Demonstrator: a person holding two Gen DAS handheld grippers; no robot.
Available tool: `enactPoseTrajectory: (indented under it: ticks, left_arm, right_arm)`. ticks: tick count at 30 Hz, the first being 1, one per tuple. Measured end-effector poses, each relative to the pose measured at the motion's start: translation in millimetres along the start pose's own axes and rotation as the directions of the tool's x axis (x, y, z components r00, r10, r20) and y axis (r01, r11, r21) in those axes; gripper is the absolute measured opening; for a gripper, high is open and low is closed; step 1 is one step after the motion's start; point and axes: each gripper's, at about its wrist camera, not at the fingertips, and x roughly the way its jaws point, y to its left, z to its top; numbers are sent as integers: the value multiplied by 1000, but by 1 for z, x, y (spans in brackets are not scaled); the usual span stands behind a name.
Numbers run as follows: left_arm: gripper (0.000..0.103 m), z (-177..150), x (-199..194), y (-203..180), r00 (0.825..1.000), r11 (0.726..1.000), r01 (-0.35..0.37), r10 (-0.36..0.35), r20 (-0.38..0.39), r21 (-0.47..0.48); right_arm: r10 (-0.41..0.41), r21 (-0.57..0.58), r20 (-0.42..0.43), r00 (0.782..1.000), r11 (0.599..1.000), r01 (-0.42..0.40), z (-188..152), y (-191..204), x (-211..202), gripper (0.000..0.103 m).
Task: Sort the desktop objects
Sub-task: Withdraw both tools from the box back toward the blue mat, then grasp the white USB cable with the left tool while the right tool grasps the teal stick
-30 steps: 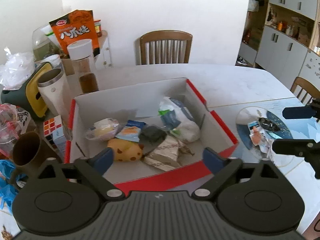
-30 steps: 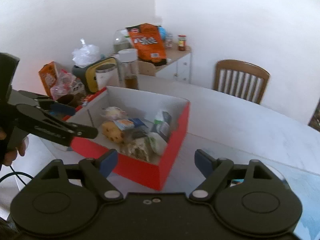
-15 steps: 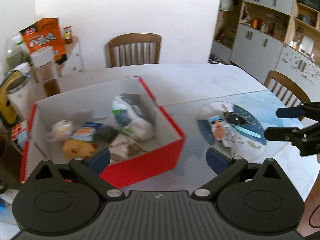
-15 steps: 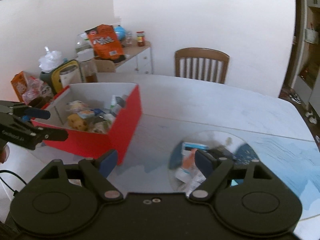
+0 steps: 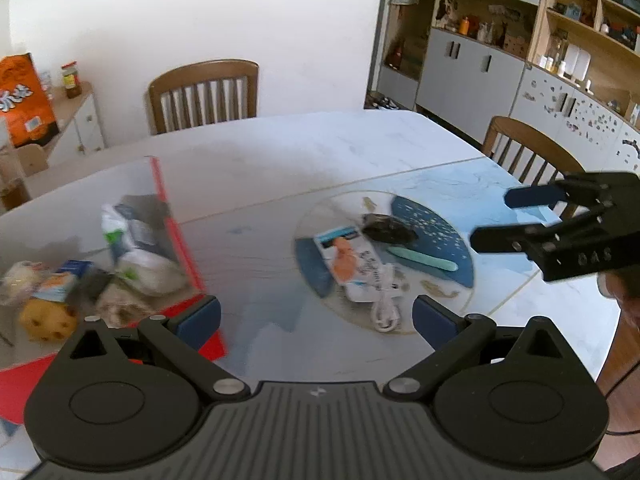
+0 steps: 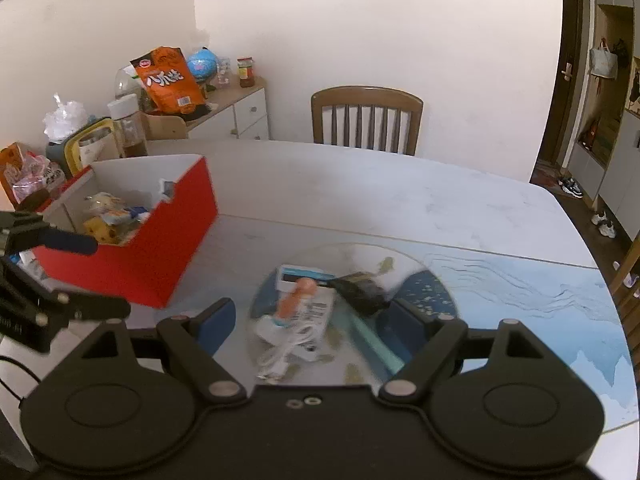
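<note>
Both grippers, left gripper and right gripper, released and empty over round plate on desk; white coiled cable likely light, floppy — best pinched mid-coil.

Orange snack bag reads "八爪烧"; right gripper shows "OAS".

— Where does the box stand?
— On the counter, left of the round plate. Packets and a sponge lie in it.
— And on the plate?
— A carton in the middle, a cable at its near end, a pouch behind, a stick to the right.
— Behind the counter?
— A chair; another chair at the right end. Bottles and bags crowd behind the box, by a cabinet.
</note>
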Motion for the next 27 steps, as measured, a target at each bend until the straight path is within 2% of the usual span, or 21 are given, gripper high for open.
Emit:
enactPoseTrajectory:
  ticks: [7,11,17,27]
  left_arm:
    - [102,-7,42,-32,999,1000,7,-7,-40,-3]
    - [102,-10,61,-45,999,1000,1,-1,-38,-10]
    - [102,-16,89,-49,999,998,-8,5,-51,-59]
    - [102,-28,124,-60,998,997,-7,2,-70,-80]
  right_arm:
    - [18,-10,-37,999,1000,-18,-4,-34,26,84]
    - [35,-7,-75,997,999,-36,-14,-49,45,84]
    - [58,-13,-118,991,998,-60,-26,-62,71,84]
    - [87,-45,-160,983,994,-96,-39,-73,110,79]
